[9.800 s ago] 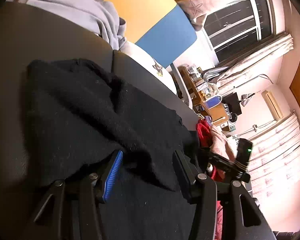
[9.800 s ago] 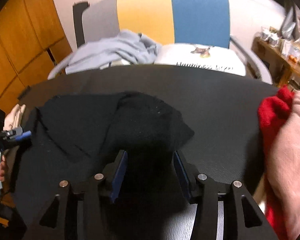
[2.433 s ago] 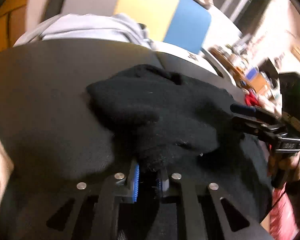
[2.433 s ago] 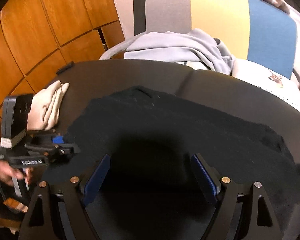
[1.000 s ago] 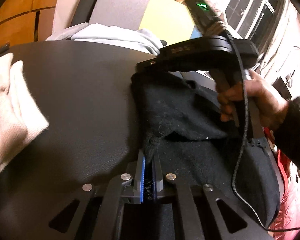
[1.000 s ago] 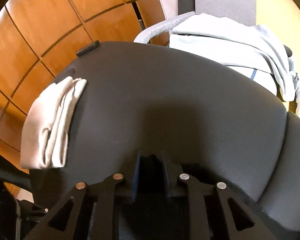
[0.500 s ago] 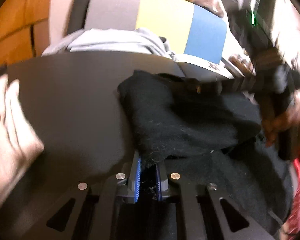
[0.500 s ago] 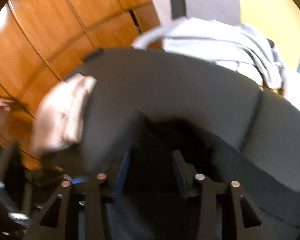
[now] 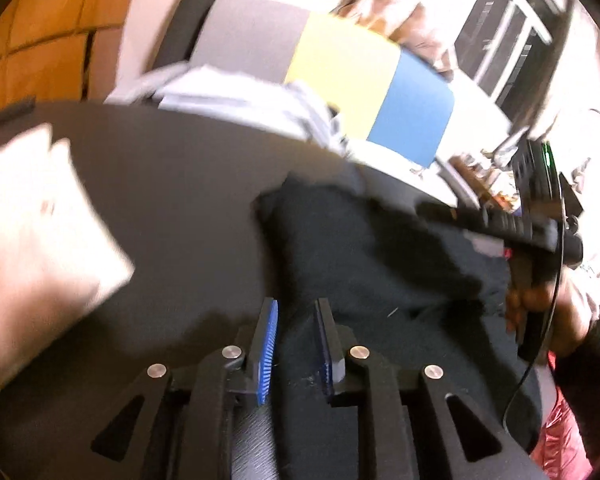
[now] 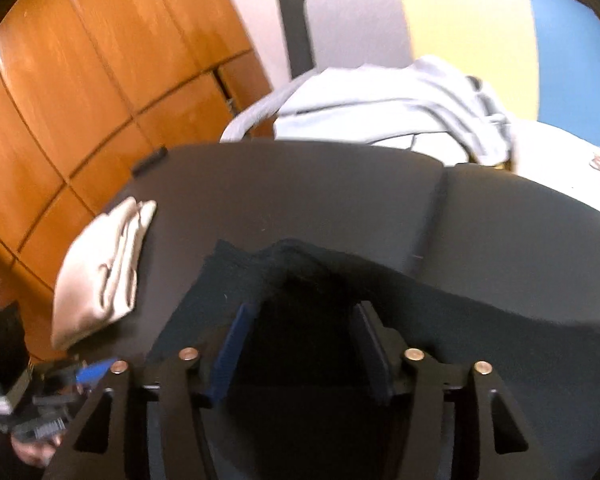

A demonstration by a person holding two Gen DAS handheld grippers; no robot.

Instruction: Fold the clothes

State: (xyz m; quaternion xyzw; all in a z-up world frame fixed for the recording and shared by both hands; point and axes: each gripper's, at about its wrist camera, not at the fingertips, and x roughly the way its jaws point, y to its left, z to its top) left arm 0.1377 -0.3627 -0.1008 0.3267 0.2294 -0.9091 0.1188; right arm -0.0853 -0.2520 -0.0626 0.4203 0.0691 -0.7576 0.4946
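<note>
Lying doubled under both tongs, black sweater (image 9: 380, 264); left tongs (image 9: 296, 312) apart, right tongs (image 10: 300, 320) apart, nothing clamped; fold likely dragged askew if snagged.

No readable text, labels, brands or nos. in either view, both pics too blurred

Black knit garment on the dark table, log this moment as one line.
black knit garment: partly folded on dark table | left gripper: open | right gripper: open | folded cream cloth: beside
</note>
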